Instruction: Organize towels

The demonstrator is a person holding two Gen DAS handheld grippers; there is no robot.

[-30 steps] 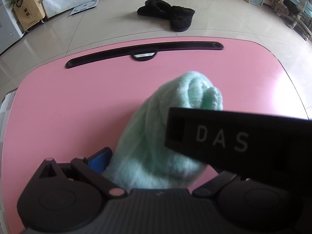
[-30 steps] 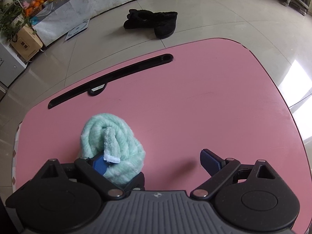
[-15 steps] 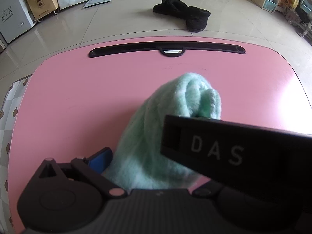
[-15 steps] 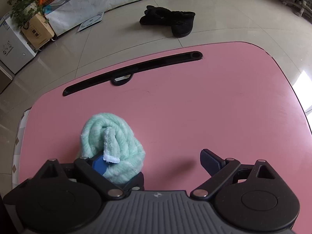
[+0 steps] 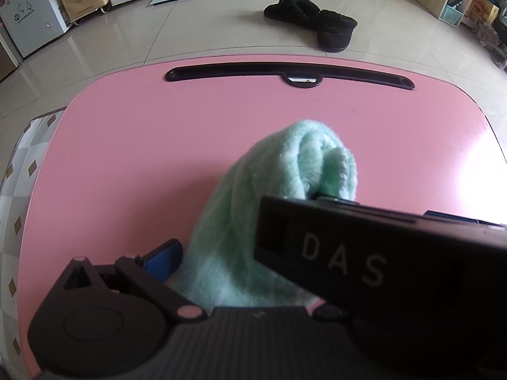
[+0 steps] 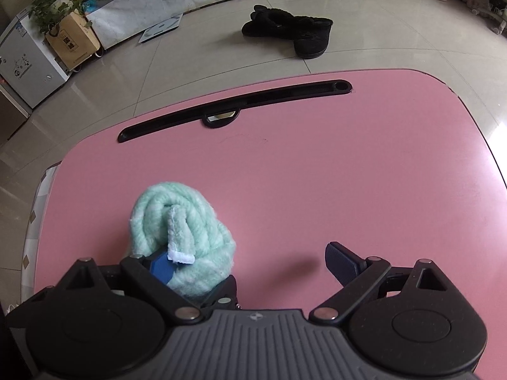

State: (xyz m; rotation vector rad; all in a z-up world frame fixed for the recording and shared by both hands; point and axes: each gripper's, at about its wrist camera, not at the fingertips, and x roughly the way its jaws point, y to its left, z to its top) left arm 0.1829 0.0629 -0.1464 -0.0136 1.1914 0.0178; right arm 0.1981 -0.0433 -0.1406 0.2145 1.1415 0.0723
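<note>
A mint-green towel point(image 5: 272, 196), rolled into a thick bundle, is over the pink table point(image 5: 126, 158). My left gripper point(image 5: 253, 247) is shut on the towel. Its blue left finger point(image 5: 164, 255) presses the roll's side, and its right finger is hidden behind the black body marked DAS point(image 5: 380, 266), which is my other gripper. In the right wrist view the towel point(image 6: 180, 228) sits at the left, against the left blue pad point(image 6: 161, 269). My right gripper point(image 6: 252, 264) is open, with bare table between its fingers.
A long black slot point(image 6: 234, 107) runs along the table's far side. Black slippers point(image 6: 294, 31) lie on the tiled floor beyond. A patterned cloth point(image 5: 16, 190) shows past the table's left edge. Boxes and a white cabinet point(image 6: 25, 63) stand at the far left.
Both grippers have shifted sideways and rolled together, so the slot and slippers have slid to the right in both views. The towel has stayed in the same grip.
</note>
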